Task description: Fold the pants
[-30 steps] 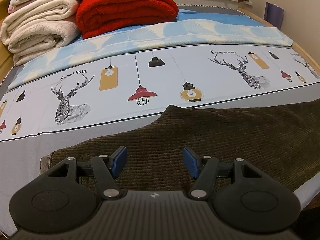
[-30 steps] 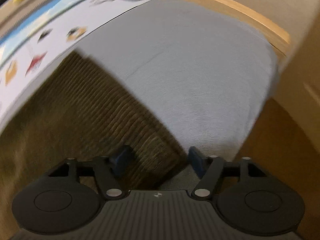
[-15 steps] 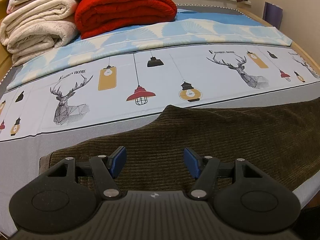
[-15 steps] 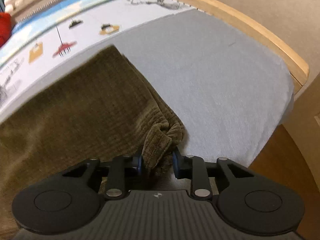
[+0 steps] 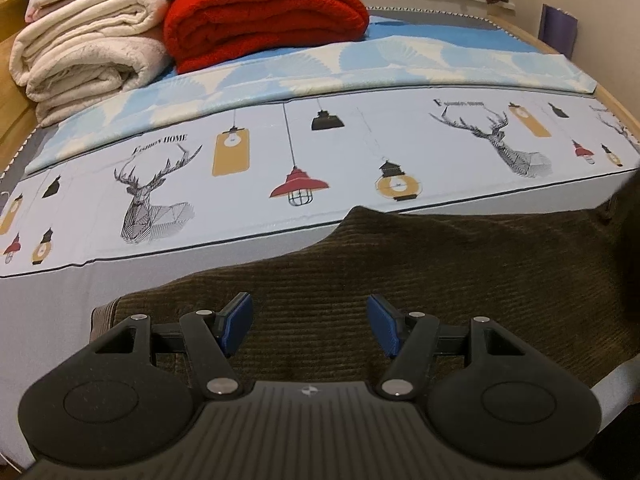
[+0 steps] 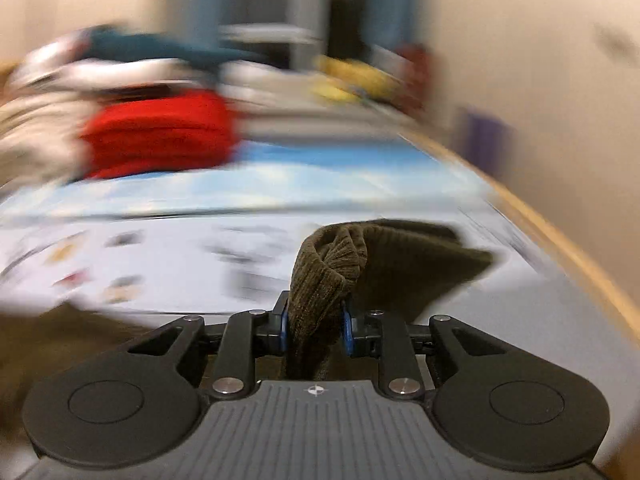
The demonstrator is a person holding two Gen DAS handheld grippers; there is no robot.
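R gripper [image 6: 314, 330] fingers pinching bunched pants [image 5: 400, 280] end, lifting it off bed [image 5: 48, 280] | L gripper [image 5: 308, 322] fingers spread, hovering over pants' other end | R view blurring, bg unreadable; pants' right part cut off

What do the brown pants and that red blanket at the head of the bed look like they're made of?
The pants look like corduroy: olive-brown, matte, with fine parallel ribs that also show on the bunched end pinched in the right gripper. The red blanket looks like thick fleece or plush, with a nubby, soft surface and rounded bulky folds; which fibre it is cannot be told.
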